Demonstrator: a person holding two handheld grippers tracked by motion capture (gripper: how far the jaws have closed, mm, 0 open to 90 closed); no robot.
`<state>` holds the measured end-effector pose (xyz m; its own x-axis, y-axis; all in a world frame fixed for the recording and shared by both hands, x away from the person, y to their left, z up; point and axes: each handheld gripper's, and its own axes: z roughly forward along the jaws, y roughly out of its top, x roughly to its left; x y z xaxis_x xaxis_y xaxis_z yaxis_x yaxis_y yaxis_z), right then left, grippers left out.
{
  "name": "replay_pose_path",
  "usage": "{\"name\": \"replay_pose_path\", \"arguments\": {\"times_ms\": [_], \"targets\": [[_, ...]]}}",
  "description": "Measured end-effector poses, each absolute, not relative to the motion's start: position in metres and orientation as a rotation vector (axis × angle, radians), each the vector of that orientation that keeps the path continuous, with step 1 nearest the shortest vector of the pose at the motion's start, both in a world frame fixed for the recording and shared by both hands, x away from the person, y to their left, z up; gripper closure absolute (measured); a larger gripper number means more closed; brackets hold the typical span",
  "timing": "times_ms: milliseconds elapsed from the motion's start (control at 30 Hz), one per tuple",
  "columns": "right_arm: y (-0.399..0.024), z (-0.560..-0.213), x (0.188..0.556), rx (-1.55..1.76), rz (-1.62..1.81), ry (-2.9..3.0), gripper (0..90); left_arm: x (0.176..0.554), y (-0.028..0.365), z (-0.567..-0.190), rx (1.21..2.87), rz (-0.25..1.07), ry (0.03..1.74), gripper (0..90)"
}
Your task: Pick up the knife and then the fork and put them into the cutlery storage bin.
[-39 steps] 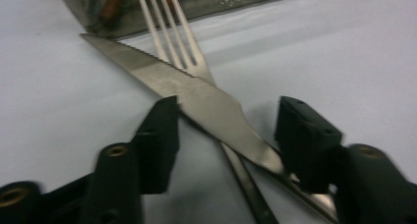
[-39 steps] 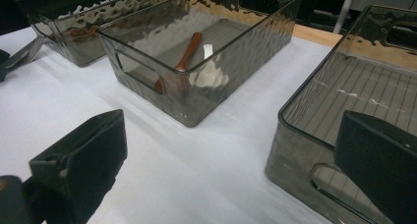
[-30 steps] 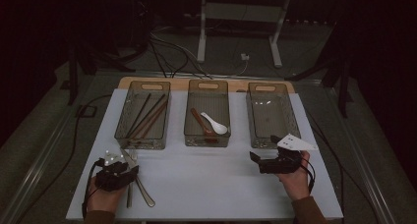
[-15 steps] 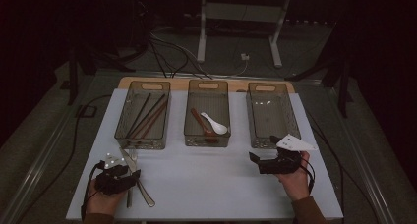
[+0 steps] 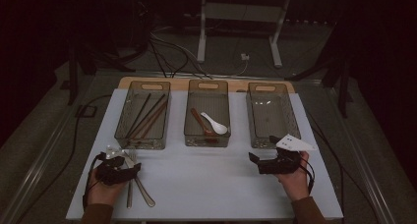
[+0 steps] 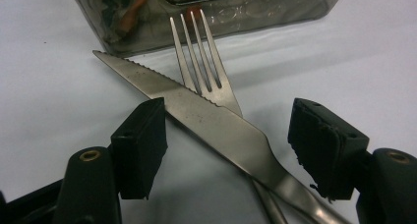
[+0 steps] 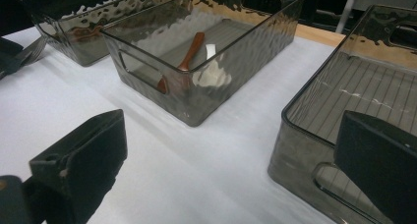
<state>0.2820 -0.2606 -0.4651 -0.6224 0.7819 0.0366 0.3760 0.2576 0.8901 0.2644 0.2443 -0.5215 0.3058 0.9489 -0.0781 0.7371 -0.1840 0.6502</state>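
a table knife [image 6: 216, 126] and a fork [image 6: 204, 71] lie crossed on the white table [image 5: 206, 184], just in front of the left bin [image 5: 143, 115] that holds chopsticks [image 5: 147, 117], with the left gripper [image 6: 226, 135] poised low over them. its jaws have just been opening and now stand wide on either side of the knife blade, pads clear of the metal, nothing gripped. both pieces look like stiff, fairly light, polished steel, likely to slide under rubber pads; because they lie flat and overlap, the surest hold would seem to be across the knife's narrow width near where blade meets handle, away from the serrated edge and the fork beneath. the right gripper [image 7: 231, 160] rests apart near the empty right bin [image 7: 354, 101], jaws spread and holding nothing. the middle bin [image 5: 207, 111] holds a white spoon [image 5: 216, 124] and a brown spoon [image 5: 200, 122].
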Motion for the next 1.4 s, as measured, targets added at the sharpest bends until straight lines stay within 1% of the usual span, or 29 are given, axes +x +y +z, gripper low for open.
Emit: {"name": "replay_pose_path", "arguments": {"times_ms": [133, 233, 333, 400, 467, 533, 567, 633, 667, 767, 900, 1100, 1267, 1333, 1400], "targets": [[-0.26, -0.465, 0.282, 1.05, 1.324, 2.123, 0.0, 0.26, 0.246, -0.521, 1.965, 0.452, 1.496, 41.5], [-0.26, -0.465, 0.282, 1.05, 1.325, 2.121, 0.0, 0.256, 0.245, -0.52, 1.976, 0.442, 1.49, 45.7], [-0.26, -0.465, 0.282, 1.05, 1.324, 2.122, 0.0, 0.255, 0.245, -0.519, 1.984, 0.448, 1.484, 47.6], [-0.26, -0.465, 0.281, 1.049, 1.326, 2.121, 0.0, 0.254, 0.248, -0.518, 1.977, 0.438, 1.463, 51.5], [-0.261, -0.464, 0.281, 1.051, 1.328, 2.117, 0.0, 0.252, 0.25, -0.514, 1.985, 0.469, 1.445, 56.5], [-0.263, -0.464, 0.282, 1.056, 1.332, 2.113, 0.0, 0.251, 0.254, -0.509, 1.977, 0.489, 1.446, 64.8], [-0.263, -0.464, 0.282, 1.058, 1.333, 2.111, 0.0, 0.251, 0.255, -0.508, 1.976, 0.507, 1.458, 70.6], [-0.263, -0.464, 0.282, 1.058, 1.331, 2.113, 0.0, 0.251, 0.257, -0.508, 1.993, 0.509, 1.463, 85.5], [-0.263, -0.465, 0.282, 1.054, 1.33, 2.116, 0.0, 0.251, 0.256, -0.508, 2.009, 0.521, 1.473, 90.0], [-0.262, -0.464, 0.282, 1.052, 1.329, 2.116, 0.0, 0.253, 0.252, -0.515, 2.071, 0.511, 1.498, 90.0], [-0.263, -0.464, 0.281, 1.059, 1.331, 2.111, 0.0, 0.251, 0.252, -0.515, 2.062, 0.495, 1.513, 90.0], [-0.262, -0.464, 0.282, 1.054, 1.331, 2.115, 0.0, 0.243, 0.247, -0.515, 2.069, 0.411, 1.46, 90.0], [-0.261, -0.465, 0.282, 1.051, 1.328, 2.118, 0.0, 0.239, 0.24, -0.516, 2.068, 0.386, 1.437, 90.0], [-0.261, -0.465, 0.282, 1.051, 1.328, 2.118, 0.0, 0.238, 0.234, -0.516, 2.074, 0.354, 1.401, 90.0], [-0.26, -0.465, 0.282, 1.052, 1.326, 2.121, 0.0, 0.238, 0.224, -0.517, 2.091, 0.354, 1.376, 90.0]]}}
